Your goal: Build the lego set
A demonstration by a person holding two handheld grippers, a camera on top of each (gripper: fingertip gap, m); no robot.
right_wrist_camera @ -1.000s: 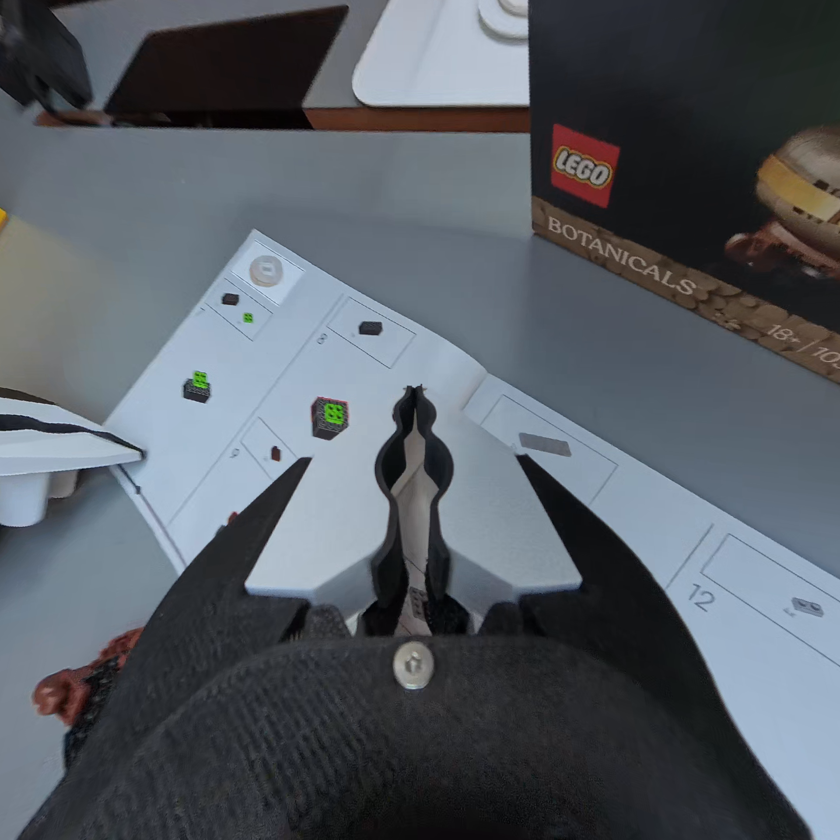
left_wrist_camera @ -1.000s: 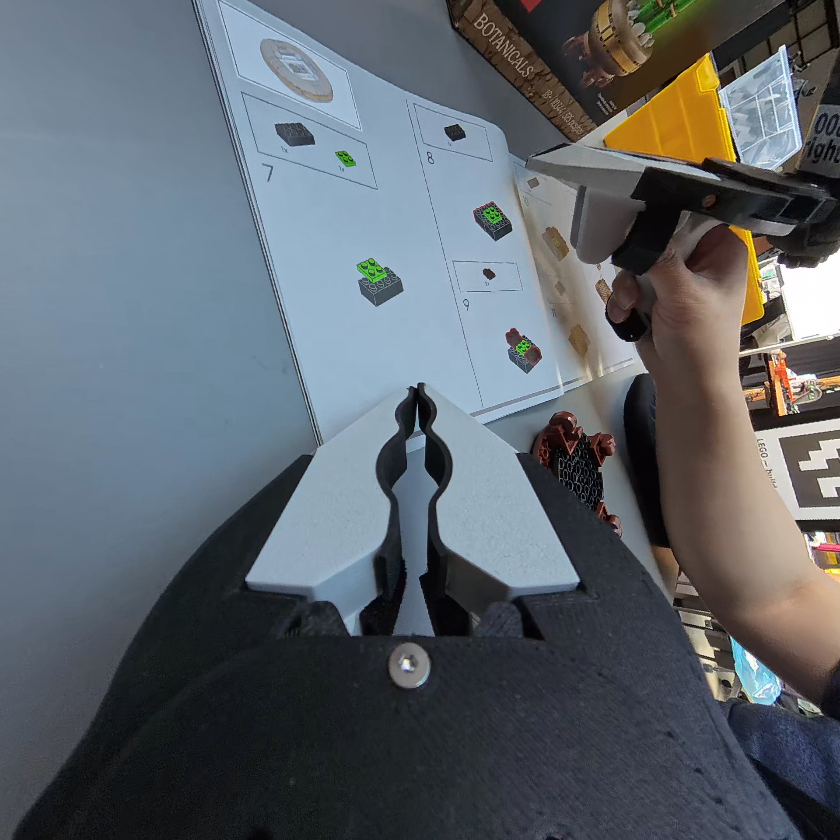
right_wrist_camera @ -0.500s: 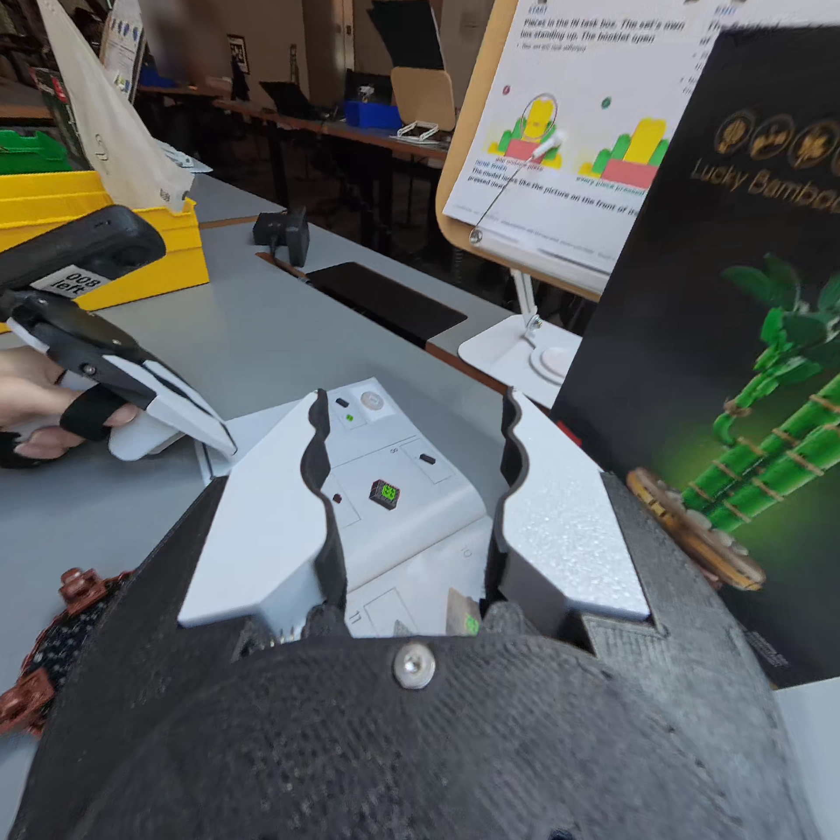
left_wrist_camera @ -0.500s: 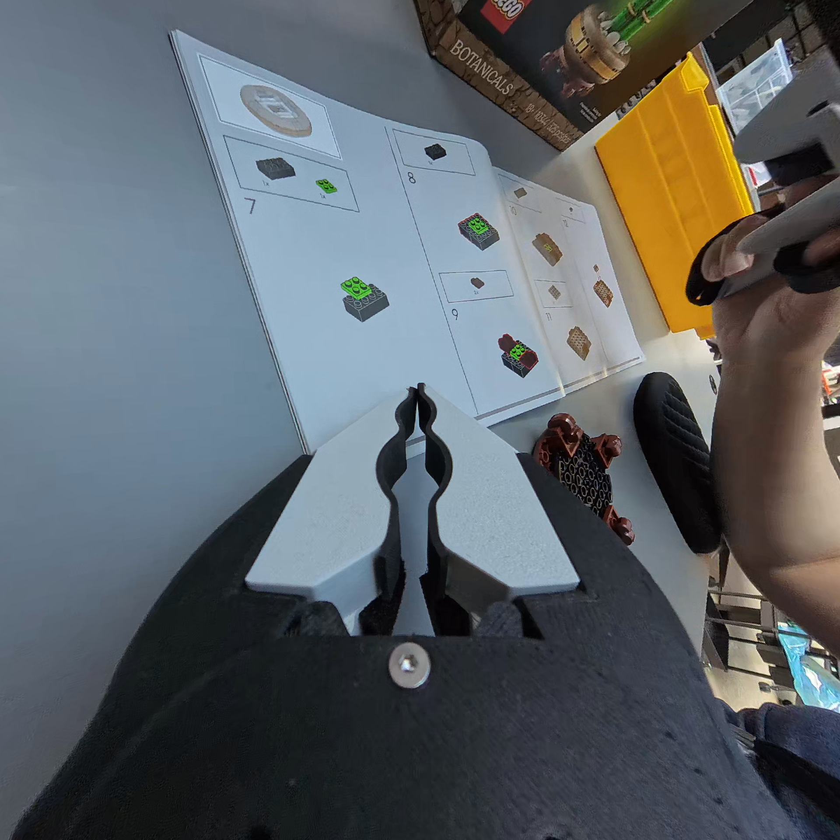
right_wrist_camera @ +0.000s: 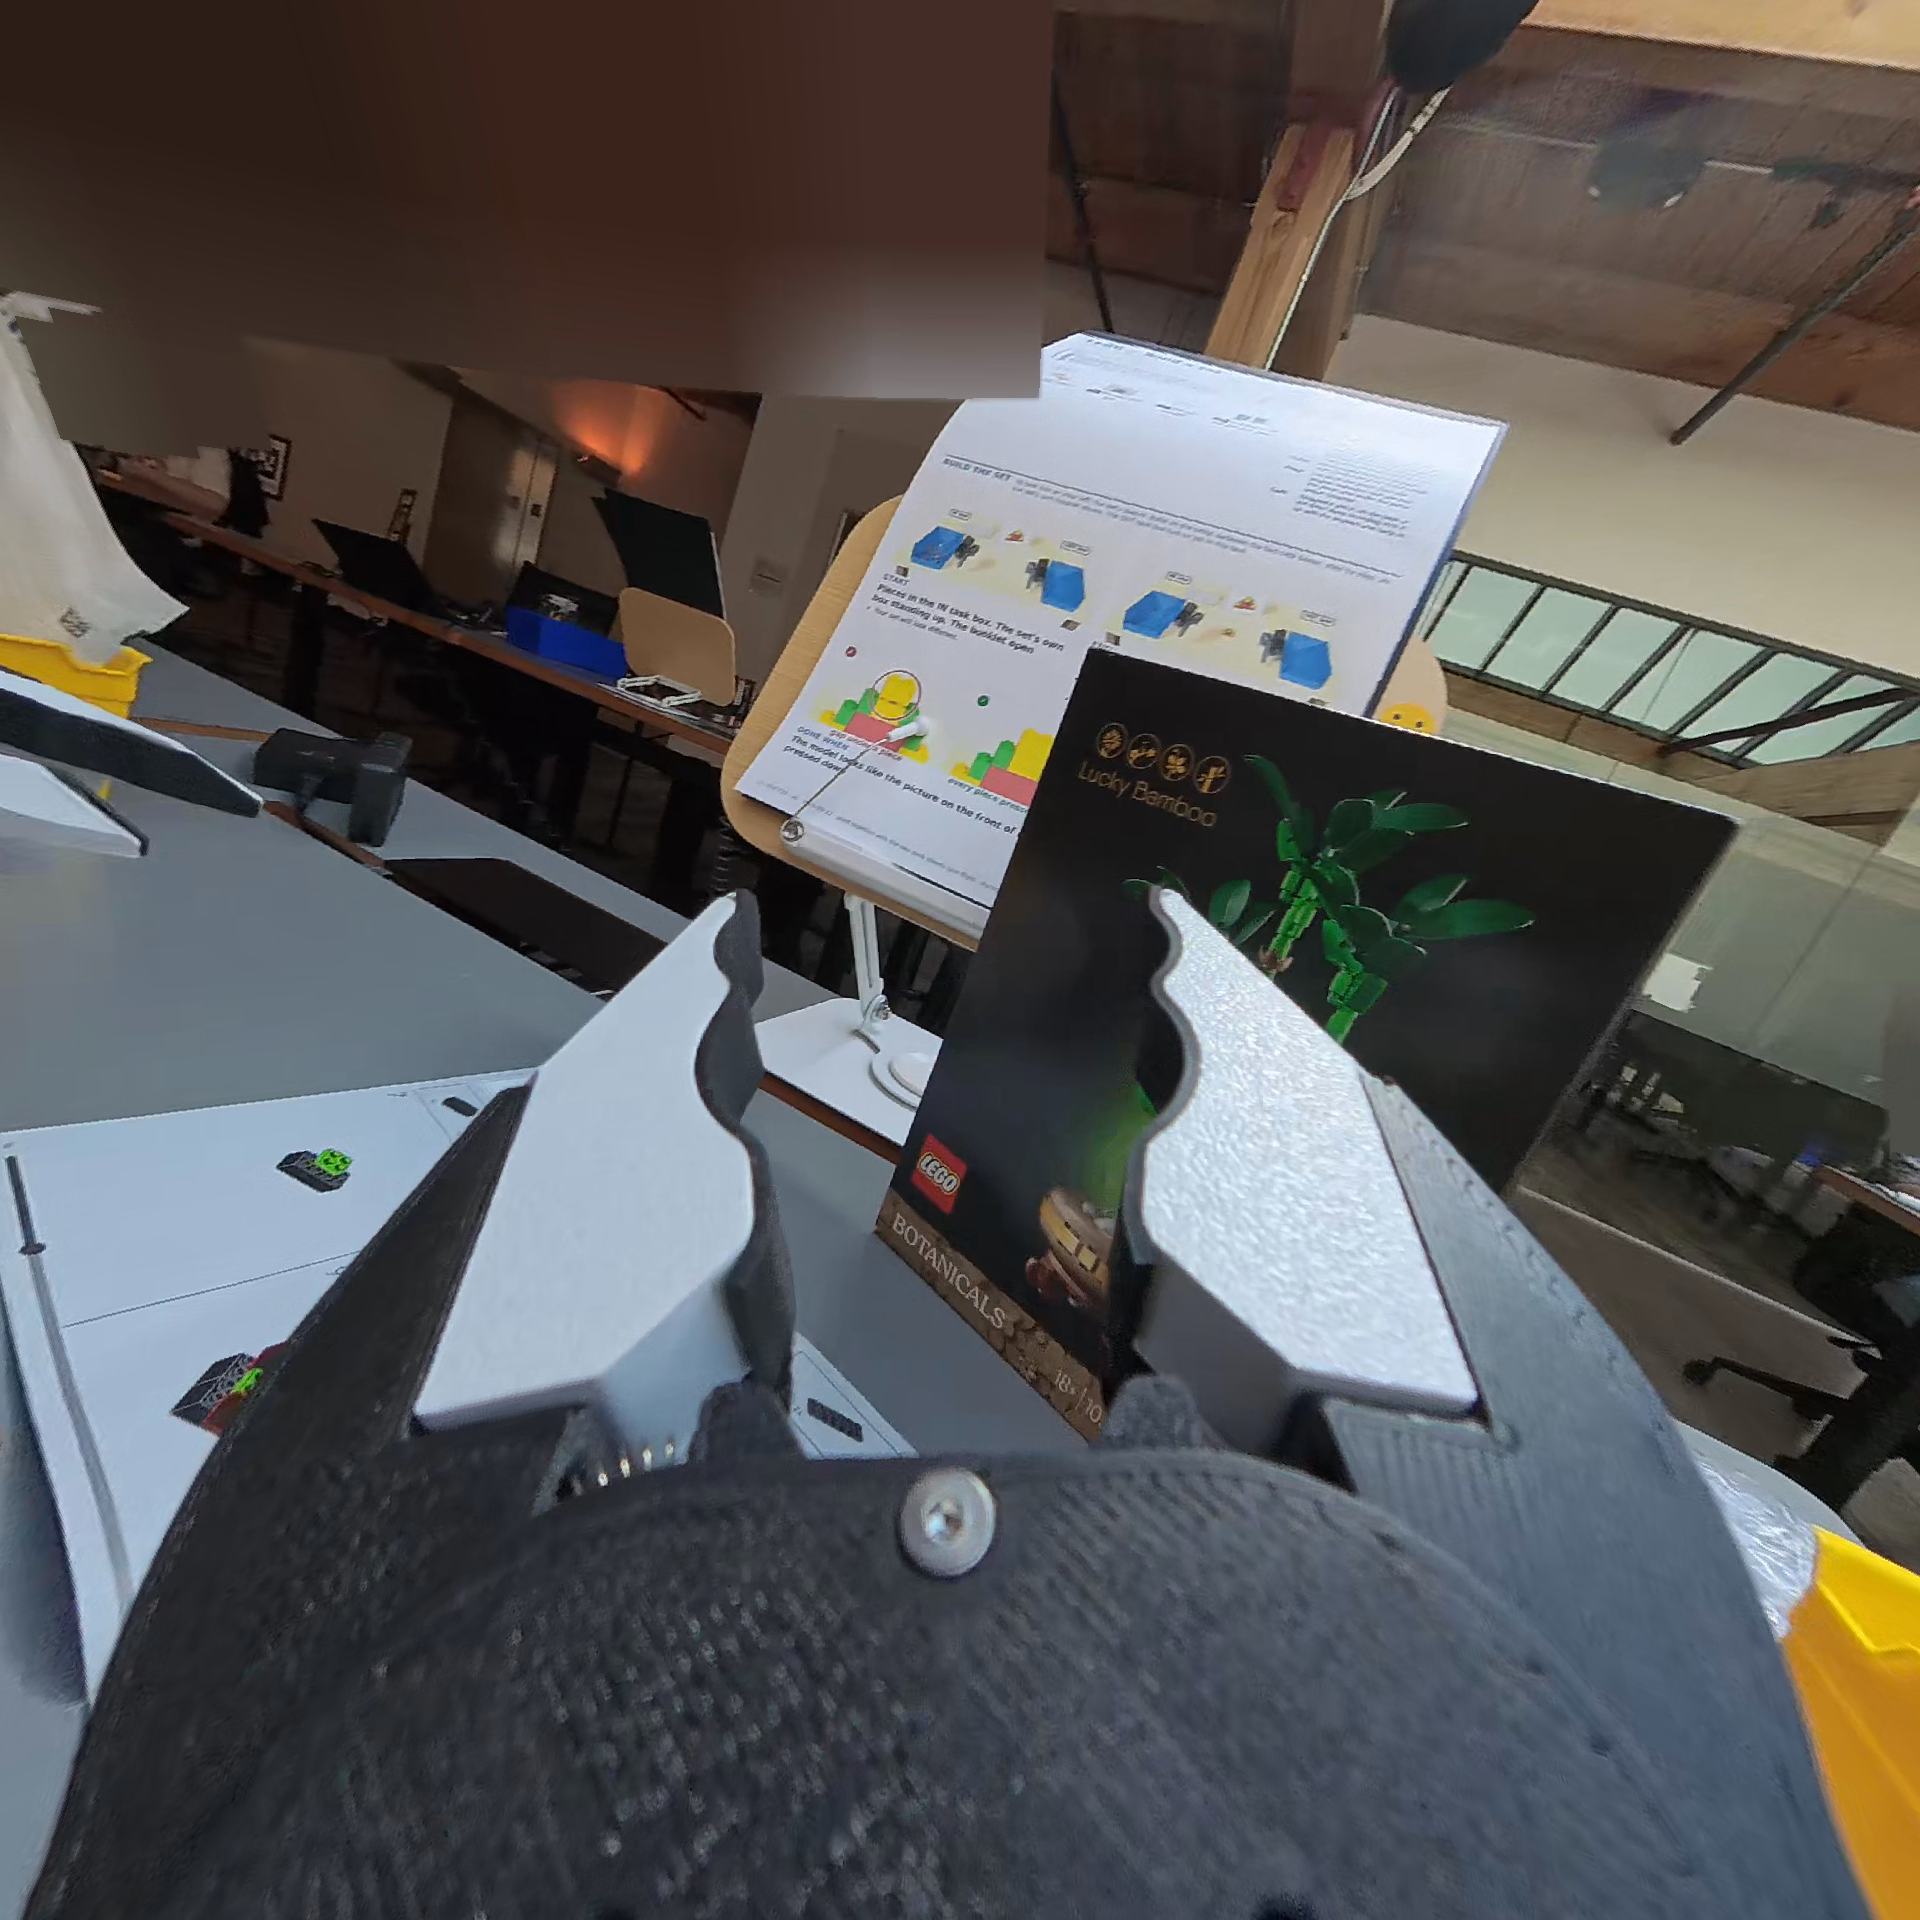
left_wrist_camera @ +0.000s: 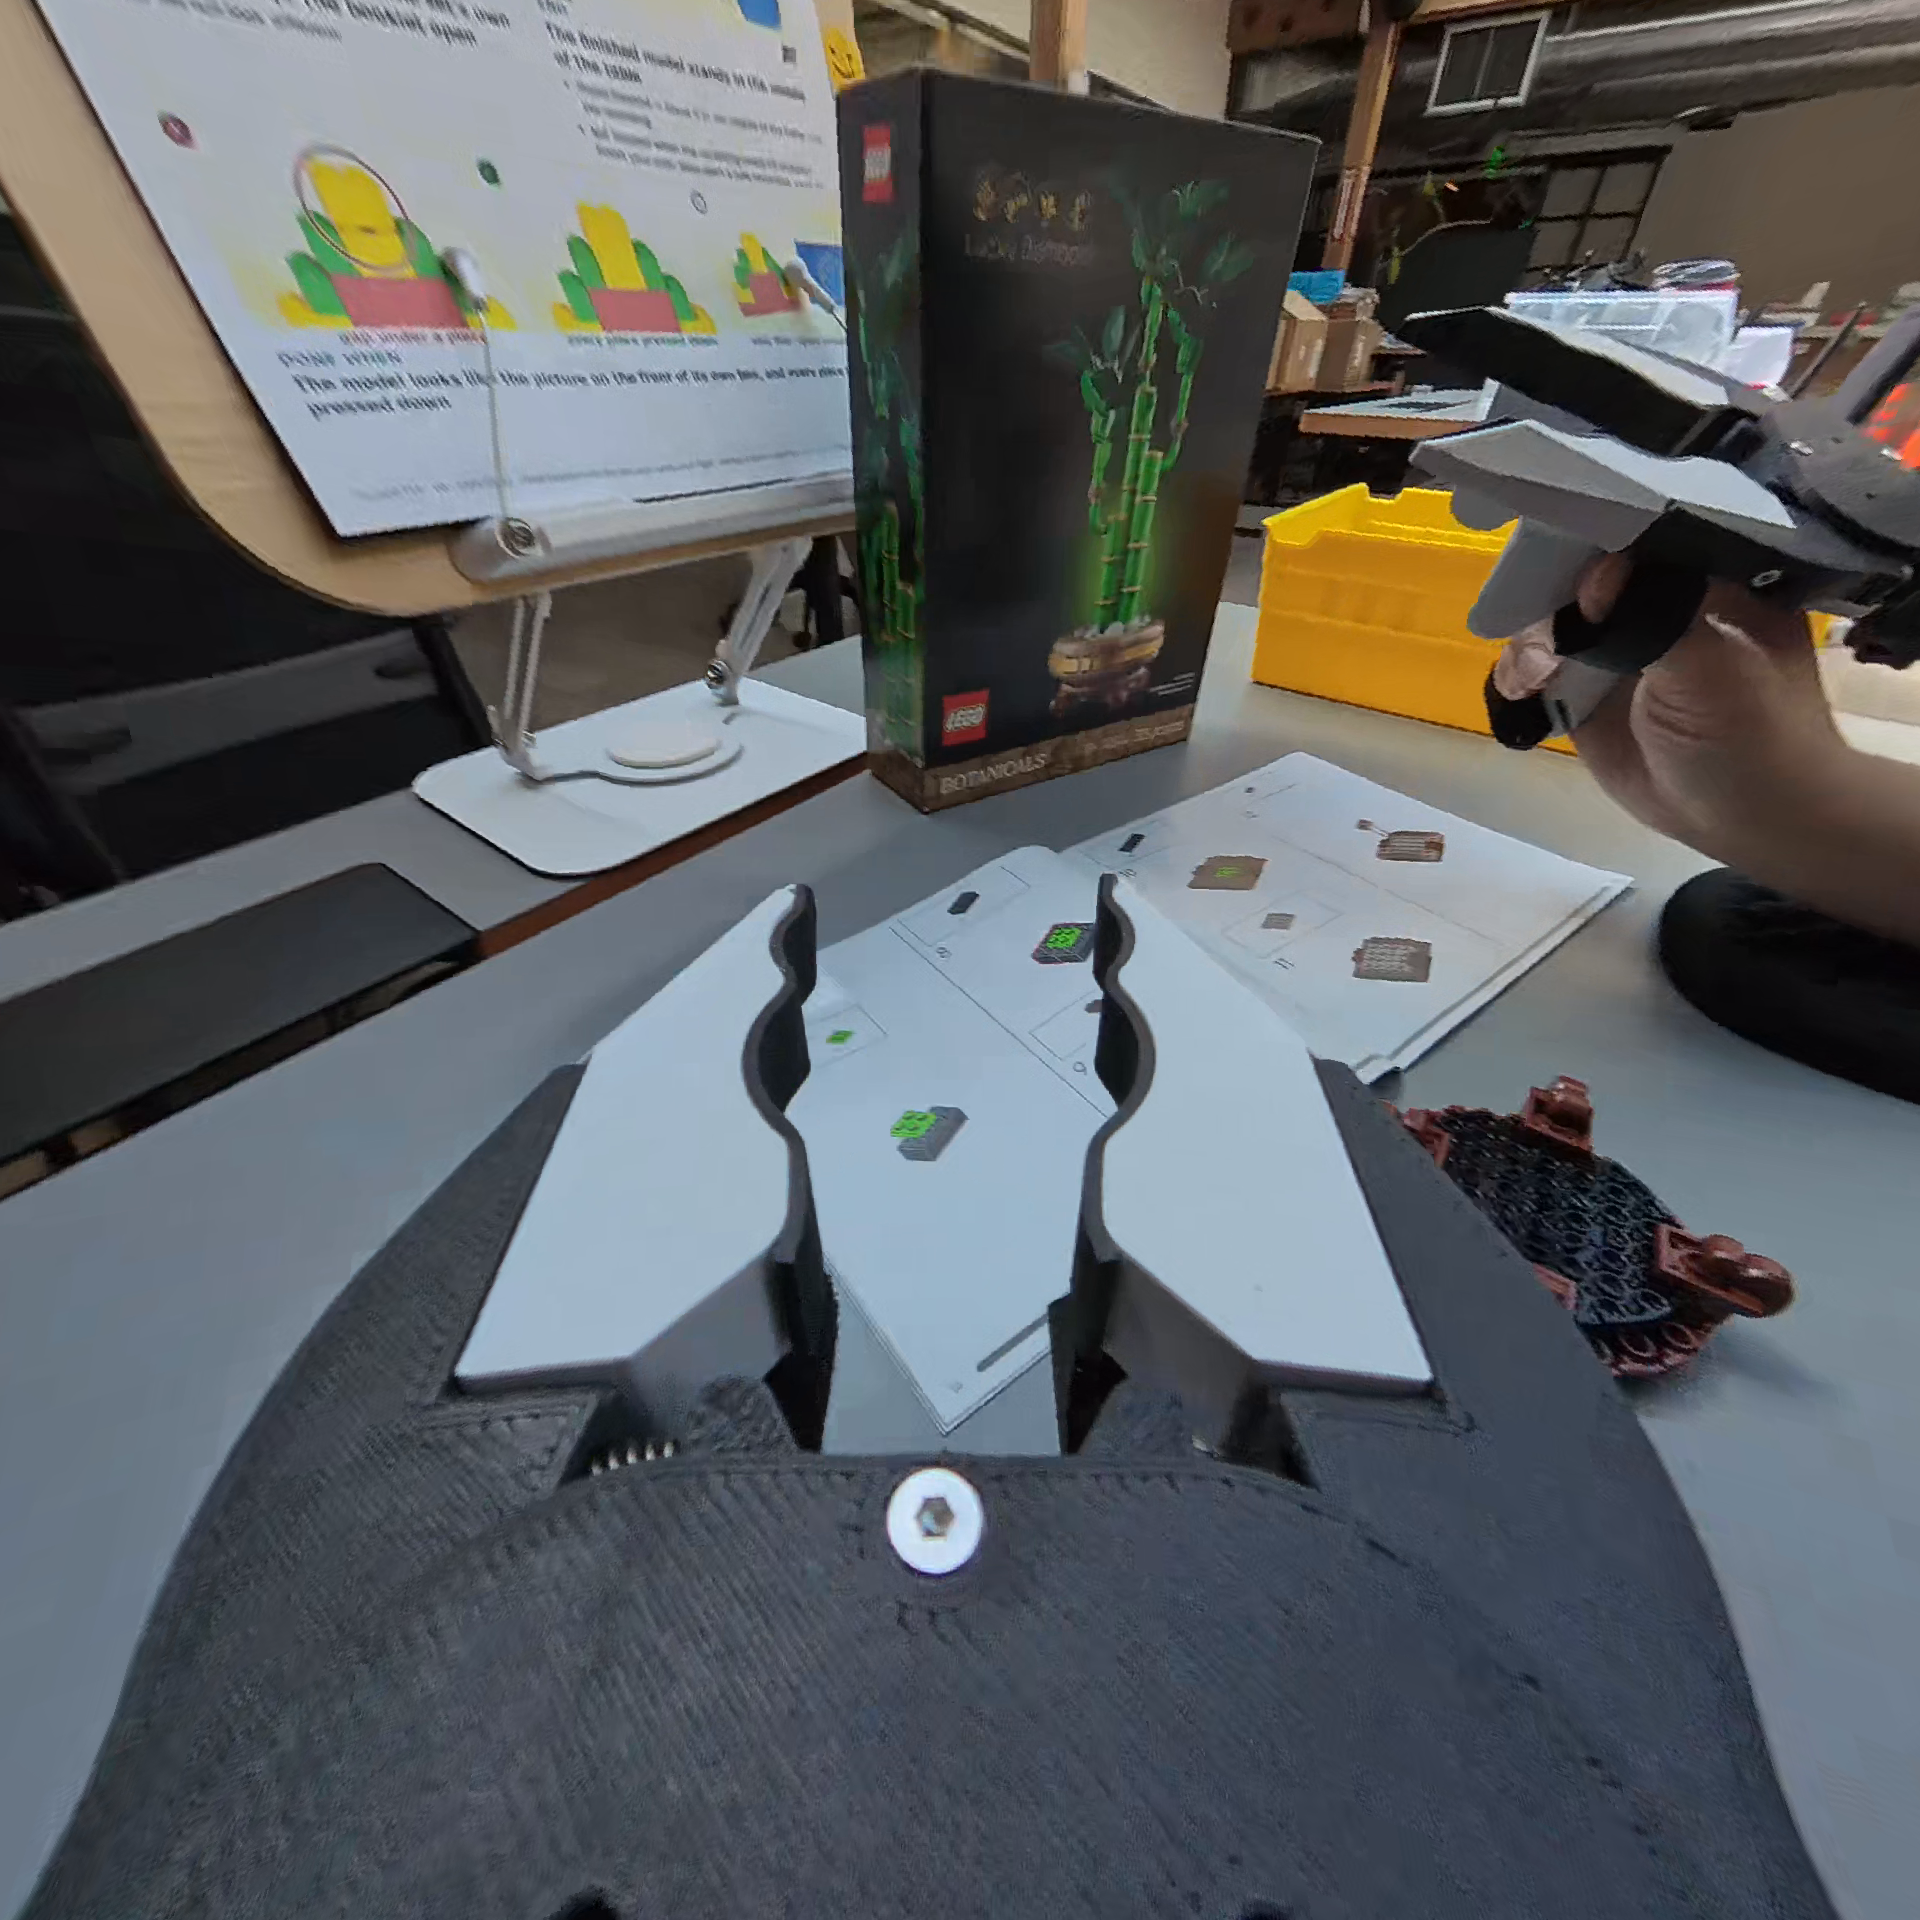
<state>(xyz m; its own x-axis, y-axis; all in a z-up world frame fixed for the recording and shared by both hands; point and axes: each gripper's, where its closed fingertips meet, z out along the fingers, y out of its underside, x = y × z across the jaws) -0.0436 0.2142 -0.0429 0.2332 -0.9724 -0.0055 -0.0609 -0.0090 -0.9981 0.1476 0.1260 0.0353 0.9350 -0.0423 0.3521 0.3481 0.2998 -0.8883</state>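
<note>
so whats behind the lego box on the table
Behind the black lego box stands a wooden document stand holding a printed sheet, on a white base. The box covers the stand's right edge; anything directly behind the box is hidden.

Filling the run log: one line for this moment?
left hand-held gripper: open, empty | right hand-held gripper: open, empty | dark-red-and-black brick assembly: on table, untouched

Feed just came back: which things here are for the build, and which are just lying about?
For the build:
- instruction booklet
- brown and black base piece
- set box
- yellow bin

Lying about:
- sheet on a stand
- black pad
</note>
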